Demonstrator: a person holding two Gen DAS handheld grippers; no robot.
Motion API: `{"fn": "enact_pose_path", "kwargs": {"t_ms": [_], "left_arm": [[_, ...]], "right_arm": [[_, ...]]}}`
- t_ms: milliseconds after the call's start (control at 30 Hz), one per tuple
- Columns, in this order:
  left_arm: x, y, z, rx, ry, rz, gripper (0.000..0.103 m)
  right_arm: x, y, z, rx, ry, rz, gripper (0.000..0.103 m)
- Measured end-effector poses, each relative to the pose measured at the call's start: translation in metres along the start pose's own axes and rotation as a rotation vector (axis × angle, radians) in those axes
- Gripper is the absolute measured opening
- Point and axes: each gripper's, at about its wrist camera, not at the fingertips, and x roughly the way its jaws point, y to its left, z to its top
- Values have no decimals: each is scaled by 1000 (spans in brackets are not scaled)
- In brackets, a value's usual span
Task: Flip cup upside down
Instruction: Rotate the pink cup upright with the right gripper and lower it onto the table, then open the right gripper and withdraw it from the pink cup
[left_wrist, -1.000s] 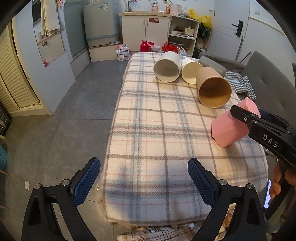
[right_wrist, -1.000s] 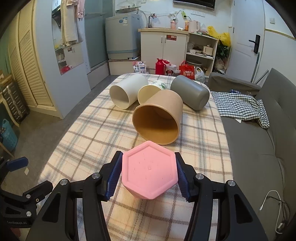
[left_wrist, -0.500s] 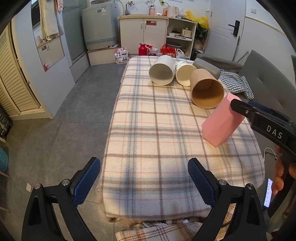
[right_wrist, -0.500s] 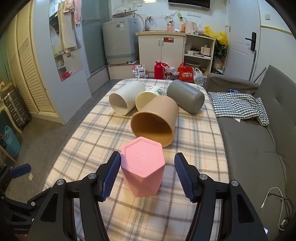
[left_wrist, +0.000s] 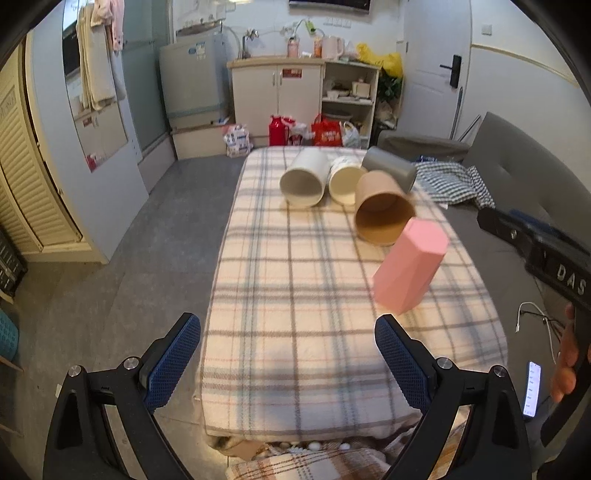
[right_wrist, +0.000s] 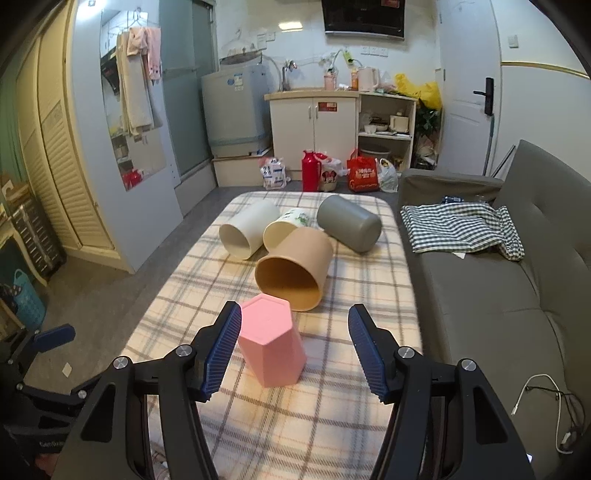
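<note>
A pink hexagonal cup (right_wrist: 271, 341) stands upside down on the plaid-covered table (right_wrist: 192, 280), closed base up; it also shows in the left wrist view (left_wrist: 408, 271). My right gripper (right_wrist: 295, 349) is open, its jaws wide apart around the cup; the left pad is close beside it, whether touching I cannot tell. My left gripper (left_wrist: 288, 363) is open and empty above the table's near edge. The right gripper's body (left_wrist: 535, 251) shows at the right of the left wrist view.
Several cups lie on their sides at the table's far end: a tan one (right_wrist: 293, 271), a white one (right_wrist: 247, 230), a cream one (right_wrist: 282, 229) and a grey one (right_wrist: 349, 223). A grey sofa (right_wrist: 491, 295) runs along the table's right side.
My right gripper has opened and let go of the pink cup, then drawn back and up. The cup now stands on the table. My left gripper has also drawn back.
</note>
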Motion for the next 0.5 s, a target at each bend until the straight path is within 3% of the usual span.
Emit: {"fn": "enact_pose_path", "kwargs": {"t_ms": [267, 500], "left_arm": [[-21, -21, 4, 16, -90, -15, 98], [-40, -26, -14, 6, -203, -8, 98]], "right_arm": [[-36, -14, -24, 54, -12, -28, 60], [-47, -12, -52, 84, -8, -41, 60]]}}
